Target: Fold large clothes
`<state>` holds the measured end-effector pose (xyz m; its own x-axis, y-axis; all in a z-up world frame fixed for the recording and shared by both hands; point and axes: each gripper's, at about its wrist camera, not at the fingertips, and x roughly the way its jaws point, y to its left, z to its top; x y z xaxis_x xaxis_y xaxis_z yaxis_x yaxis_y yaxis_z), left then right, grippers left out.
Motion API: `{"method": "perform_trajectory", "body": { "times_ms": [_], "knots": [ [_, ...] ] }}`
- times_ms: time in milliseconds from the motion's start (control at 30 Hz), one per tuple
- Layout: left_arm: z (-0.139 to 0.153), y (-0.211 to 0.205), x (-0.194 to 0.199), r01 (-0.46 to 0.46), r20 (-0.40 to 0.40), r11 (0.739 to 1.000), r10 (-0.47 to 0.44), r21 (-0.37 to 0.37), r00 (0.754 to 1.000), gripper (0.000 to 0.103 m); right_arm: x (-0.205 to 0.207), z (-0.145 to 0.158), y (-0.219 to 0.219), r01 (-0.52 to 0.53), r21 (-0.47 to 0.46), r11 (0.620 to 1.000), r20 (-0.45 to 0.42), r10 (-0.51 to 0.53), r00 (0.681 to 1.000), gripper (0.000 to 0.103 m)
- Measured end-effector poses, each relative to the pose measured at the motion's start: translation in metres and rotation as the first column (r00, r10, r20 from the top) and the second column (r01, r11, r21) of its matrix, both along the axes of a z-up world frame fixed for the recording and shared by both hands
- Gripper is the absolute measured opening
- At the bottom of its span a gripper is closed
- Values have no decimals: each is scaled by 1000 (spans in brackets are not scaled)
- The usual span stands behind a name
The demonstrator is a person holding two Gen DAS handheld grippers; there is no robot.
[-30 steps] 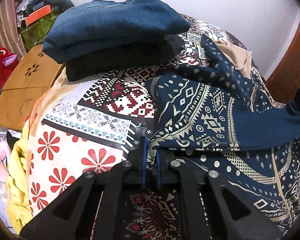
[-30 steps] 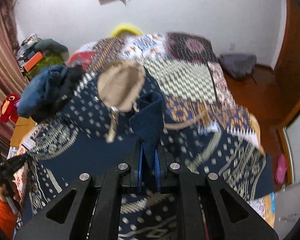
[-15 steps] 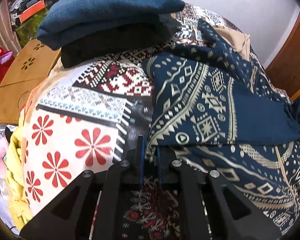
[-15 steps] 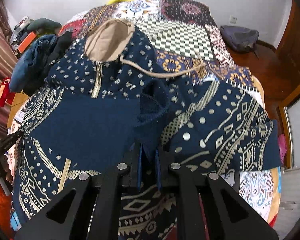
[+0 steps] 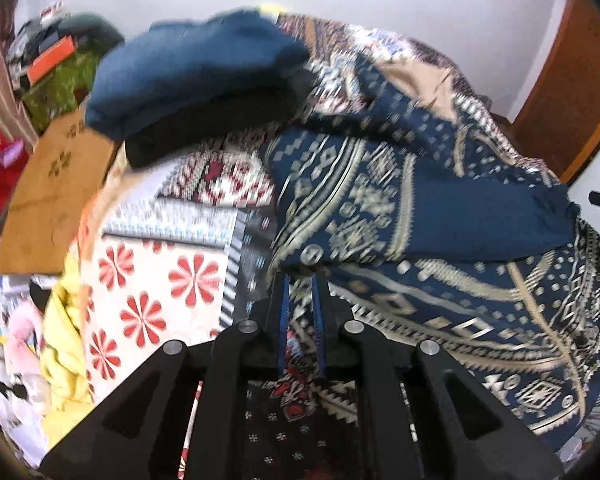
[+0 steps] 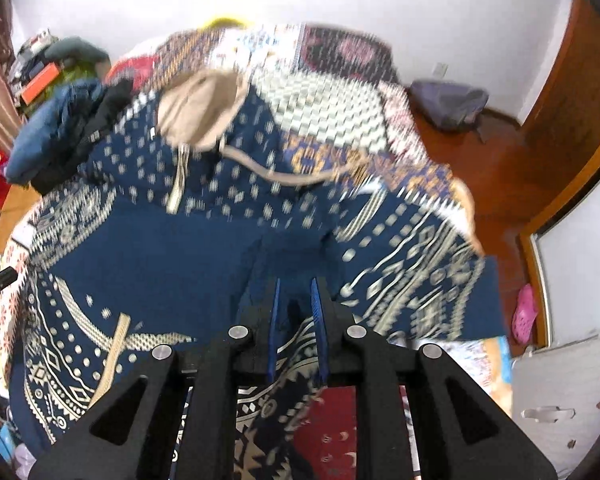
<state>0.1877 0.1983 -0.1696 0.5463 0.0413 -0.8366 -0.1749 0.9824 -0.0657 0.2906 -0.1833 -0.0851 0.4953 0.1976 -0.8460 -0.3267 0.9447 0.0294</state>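
Two claws stand narrowly parted, pinching nothing. Ahead of the right claw [image 6: 295, 292] the navy patterned hoodie [image 6: 172, 264] lies across the bedspread [image 6: 332, 120]; only this view shows its tan hood [image 6: 196, 116]. Only the left claw [image 5: 300, 284] sees the folded jeans [image 5: 196, 68], far ahead-left.

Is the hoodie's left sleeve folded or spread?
Folded: the sleeve lies across the hoodie body, cuff toward the far side.
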Motion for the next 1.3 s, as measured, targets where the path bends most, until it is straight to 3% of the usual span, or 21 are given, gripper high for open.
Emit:
{"method": "perform_trajectory", "body": {
  "times_ms": [100,167,267,300,333,500,633,733,933,1133,1167,1300],
  "knots": [
    [20,-11,7,26,51,999,-27,22,998,15,-2,18,-11,34,32,999,58,-36,998,15],
    [34,-21,13,42,93,999,-45,31,995,30,-3,27,-20,57,41,998,84,-60,995,18],
    [48,-37,23,47,154,998,-53,44,987,60,-4,33,-37,109,48,993,124,-115,986,50],
    [53,-45,27,48,182,998,-56,52,982,62,-5,33,-43,132,53,990,141,-138,980,63],
    [56,-51,32,49,197,997,-60,57,979,65,-6,34,-50,150,60,987,155,-158,975,68],
    [59,-85,60,103,198,994,-110,48,974,70,-2,20,-91,223,116,968,88,-234,968,68],
    [51,-105,78,138,168,990,-140,20,976,70,4,-5,-129,289,226,930,-45,-286,957,68],
    [39,-119,90,154,143,988,-152,-3,978,70,9,-33,-158,371,327,869,-171,-332,928,68],
    [21,-131,97,171,106,985,-167,-26,980,70,24,-87,-193,519,410,750,-341,-402,850,68],
    [11,-123,101,148,75,988,-145,-39,987,70,45,-117,-208,598,470,649,-411,-438,799,68],
    [9,-120,102,137,70,989,-134,-47,989,70,47,-118,-210,607,467,643,-406,-453,793,67],
    [6,-112,102,108,60,992,-104,-71,993,70,62,-128,-222,674,403,619,-406,-539,738,43]
  ]
}}
